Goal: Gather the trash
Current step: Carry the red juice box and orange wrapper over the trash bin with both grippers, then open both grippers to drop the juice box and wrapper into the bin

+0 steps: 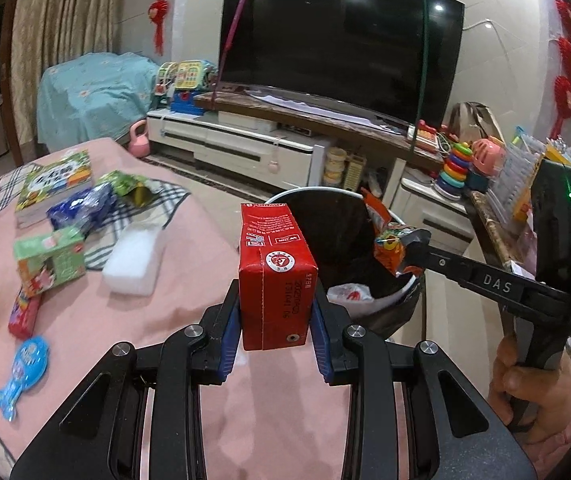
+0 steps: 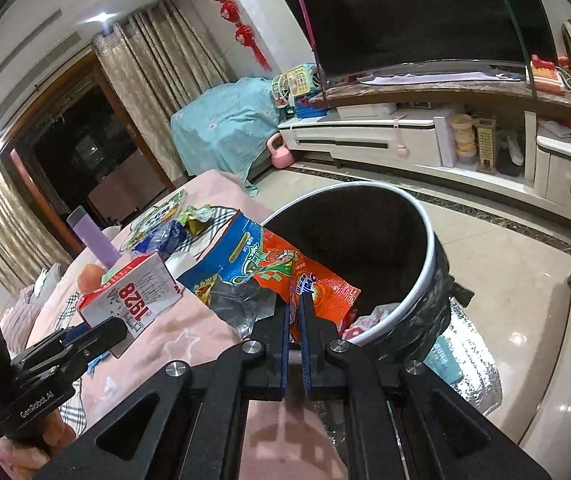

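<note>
My left gripper (image 1: 275, 312) is shut on a red drink carton (image 1: 275, 272) and holds it above the pink table, just short of the trash bin (image 1: 401, 220). The carton also shows in the right wrist view (image 2: 133, 300). My right gripper (image 2: 295, 304) is shut on an orange and blue snack wrapper (image 2: 269, 268) and holds it at the near rim of the bin (image 2: 429, 248). In the left wrist view the right gripper (image 1: 409, 250) holds the wrapper (image 1: 389, 244) over the bin's right rim. White crumpled trash (image 1: 349, 292) lies inside the bin.
On the pink table (image 1: 85, 320) lie a book (image 1: 55, 184), a blue wrapper (image 1: 81, 208), a green wrapper (image 1: 129, 186), a green box (image 1: 49, 260), a white foam block (image 1: 135, 260) and small packets (image 1: 21, 372). A TV stand (image 1: 245, 140) and toys (image 1: 455, 168) stand behind.
</note>
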`<state>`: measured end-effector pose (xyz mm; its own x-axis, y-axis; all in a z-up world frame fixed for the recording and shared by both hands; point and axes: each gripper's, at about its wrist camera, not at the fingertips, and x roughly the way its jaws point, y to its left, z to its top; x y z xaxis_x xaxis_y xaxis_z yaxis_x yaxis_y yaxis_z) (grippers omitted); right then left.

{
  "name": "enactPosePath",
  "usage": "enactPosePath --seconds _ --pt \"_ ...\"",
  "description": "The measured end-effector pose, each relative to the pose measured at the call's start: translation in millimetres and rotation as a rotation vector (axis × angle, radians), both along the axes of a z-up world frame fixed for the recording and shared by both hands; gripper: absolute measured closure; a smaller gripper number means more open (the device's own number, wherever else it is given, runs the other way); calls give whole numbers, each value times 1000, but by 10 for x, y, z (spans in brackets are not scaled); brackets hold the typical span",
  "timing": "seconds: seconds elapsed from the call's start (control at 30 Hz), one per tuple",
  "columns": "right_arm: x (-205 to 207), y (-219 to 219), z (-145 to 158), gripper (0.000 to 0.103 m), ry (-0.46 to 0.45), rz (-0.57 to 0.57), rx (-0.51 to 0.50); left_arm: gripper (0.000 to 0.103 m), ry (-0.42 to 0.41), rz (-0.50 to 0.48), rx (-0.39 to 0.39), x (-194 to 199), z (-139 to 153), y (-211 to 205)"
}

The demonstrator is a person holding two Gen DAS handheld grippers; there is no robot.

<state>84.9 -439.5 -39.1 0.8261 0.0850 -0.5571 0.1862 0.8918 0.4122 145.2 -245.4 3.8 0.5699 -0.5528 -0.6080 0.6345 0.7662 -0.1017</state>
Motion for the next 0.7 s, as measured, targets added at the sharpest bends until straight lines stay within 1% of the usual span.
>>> enactPosePath --seconds 0.5,0.7 --pt "165 -259 25 98 23 -24 -28 73 21 -64 18 256 19 -510" --pt "248 -345 1 98 48 -31 -39 73 47 -76 38 363 -70 -651"
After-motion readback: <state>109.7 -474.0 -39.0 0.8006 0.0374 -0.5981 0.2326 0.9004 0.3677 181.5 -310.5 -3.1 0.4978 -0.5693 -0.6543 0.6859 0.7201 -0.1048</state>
